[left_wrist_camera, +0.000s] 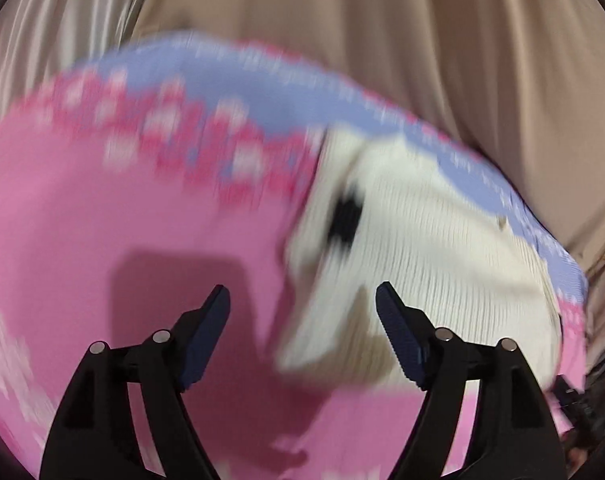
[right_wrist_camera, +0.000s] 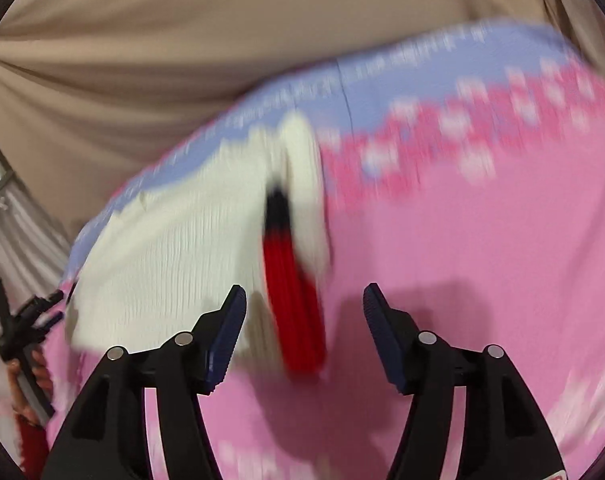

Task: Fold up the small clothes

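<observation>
A small white knit garment [left_wrist_camera: 422, 248] lies on a pink patterned blanket [left_wrist_camera: 82, 220], blurred by motion. It has a black patch, and in the right wrist view [right_wrist_camera: 162, 256] a red and black striped part [right_wrist_camera: 294, 304] shows along its right edge. My left gripper [left_wrist_camera: 302, 300] is open just above the garment's left lower edge, holding nothing. My right gripper [right_wrist_camera: 304, 300] is open over the garment's red part, holding nothing. The left gripper also shows at the far left of the right wrist view [right_wrist_camera: 26, 328].
The blanket [right_wrist_camera: 482, 240] has a lilac band [right_wrist_camera: 382, 92] and pink and white flowers along its far side. Beige curtain folds [left_wrist_camera: 422, 40] hang behind it. A white striped drape [left_wrist_camera: 54, 28] is at the far left.
</observation>
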Demonstrator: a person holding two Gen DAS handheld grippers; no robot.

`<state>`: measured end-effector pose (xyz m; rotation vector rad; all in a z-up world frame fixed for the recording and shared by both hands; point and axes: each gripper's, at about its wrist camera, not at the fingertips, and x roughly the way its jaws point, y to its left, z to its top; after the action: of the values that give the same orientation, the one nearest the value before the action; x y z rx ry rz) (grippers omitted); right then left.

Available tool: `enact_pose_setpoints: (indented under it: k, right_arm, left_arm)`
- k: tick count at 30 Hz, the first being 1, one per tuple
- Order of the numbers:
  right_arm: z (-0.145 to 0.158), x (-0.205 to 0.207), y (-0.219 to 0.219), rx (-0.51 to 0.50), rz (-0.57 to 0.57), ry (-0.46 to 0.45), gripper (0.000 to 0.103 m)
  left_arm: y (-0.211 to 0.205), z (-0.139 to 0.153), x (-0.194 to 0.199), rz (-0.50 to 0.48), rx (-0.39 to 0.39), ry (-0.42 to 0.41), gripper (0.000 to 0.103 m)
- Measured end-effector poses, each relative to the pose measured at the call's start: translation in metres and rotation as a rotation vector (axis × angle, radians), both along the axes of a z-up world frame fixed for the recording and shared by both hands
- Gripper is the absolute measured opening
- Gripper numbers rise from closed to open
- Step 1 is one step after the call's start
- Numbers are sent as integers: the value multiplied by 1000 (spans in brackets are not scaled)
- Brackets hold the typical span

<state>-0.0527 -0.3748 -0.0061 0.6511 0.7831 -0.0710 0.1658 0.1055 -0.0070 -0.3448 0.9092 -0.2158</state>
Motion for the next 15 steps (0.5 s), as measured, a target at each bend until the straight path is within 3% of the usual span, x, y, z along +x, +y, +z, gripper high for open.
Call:
enact_pose_setpoints:
  k: [2, 4, 5, 6, 7, 8, 9, 15]
  right_arm:
    - [-8, 3, 8, 58, 9, -18, 65]
    - [-6, 13, 19, 71, 30, -43, 69]
    - [-5, 21, 21, 73, 26, -42, 69]
    - [-4, 28, 22, 78, 17, -52, 69]
    - [-2, 31, 22, 82, 8, -60, 58]
    - [0, 36, 20, 80, -12, -56, 43]
    - [1, 36, 18, 79, -26, -43, 15]
    - [36, -9, 14, 18, -45, -42, 11]
  left_arm:
    - [-3, -10, -3, -2, -69, 29, 73]
    - [-14, -7, 0, 14, -42, 2, 71]
    - [-20, -5, 5, -4, -36, -3, 67]
    - [-25, -5, 11, -9, -23, 12, 51]
    - [-27, -4, 15, -6, -2, 30, 20]
    - [-29, -2, 18, -19, 8, 52, 16]
    - [-28, 1, 18, -29, 7, 58, 14]
    - [-5, 33, -30, -108, 34, 47, 11]
